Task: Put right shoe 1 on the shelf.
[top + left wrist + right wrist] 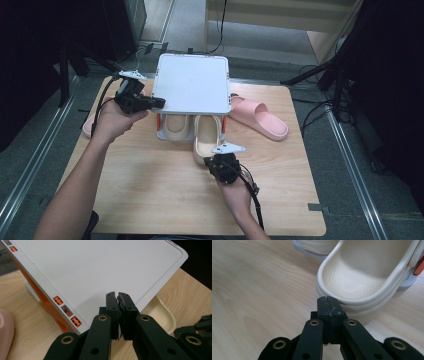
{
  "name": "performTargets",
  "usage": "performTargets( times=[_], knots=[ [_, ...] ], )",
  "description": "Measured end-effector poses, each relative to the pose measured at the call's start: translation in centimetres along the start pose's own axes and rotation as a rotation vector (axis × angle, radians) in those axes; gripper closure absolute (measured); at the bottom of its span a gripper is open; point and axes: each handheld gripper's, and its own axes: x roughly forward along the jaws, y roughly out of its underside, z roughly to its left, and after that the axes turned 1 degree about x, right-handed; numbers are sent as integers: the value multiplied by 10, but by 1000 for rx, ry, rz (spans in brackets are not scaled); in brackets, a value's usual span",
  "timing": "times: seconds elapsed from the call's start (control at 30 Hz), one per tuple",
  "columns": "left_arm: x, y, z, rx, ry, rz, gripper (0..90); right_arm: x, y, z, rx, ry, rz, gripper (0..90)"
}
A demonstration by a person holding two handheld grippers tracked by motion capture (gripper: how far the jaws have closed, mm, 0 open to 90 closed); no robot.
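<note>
Far left of the table (150, 200): a pink slipper (89, 126), mostly hidden behind my left hand (112, 121).

My left claw (159, 102) is clenched with nothing in it; in the left gripper view its tips (117, 297) rest closed against the near left corner of the white shelf top (100, 270). Orange clips (58, 300) sit along that top's edge, with orange legs below.

Centre: the shoe rack (192, 82), white top over a lower tier. One cream slipper (176, 126) lies fully on the lower tier. The second cream slipper (206, 137) is beside it, toe under the top, heel sticking out over the front onto the table.

My right claw (212, 161) is also clenched and empty. In the right gripper view its tips (329, 300) sit just at the slipper's heel (362, 302); touching or a hair apart, I cannot tell.

Right: another pink slipper (259, 117) lying flat on the table, just beside the rack.
</note>
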Motion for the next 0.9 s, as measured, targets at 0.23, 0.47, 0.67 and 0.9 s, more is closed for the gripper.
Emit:
performTargets(
  times=[0.23,0.47,0.67,0.9],
  knots=[
    [0,0,0,3,2,-1,865,13,-19,-19,18,18,-28,900],
    [1,0,-1,8,2,-4,862,27,-32,-32,50,32,-47,900],
    [1,0,-1,9,6,-4,859,37,-39,-38,55,40,-61,894],
    [1,1,-3,29,4,-7,858,44,-43,-47,87,24,-79,894]
  ],
)
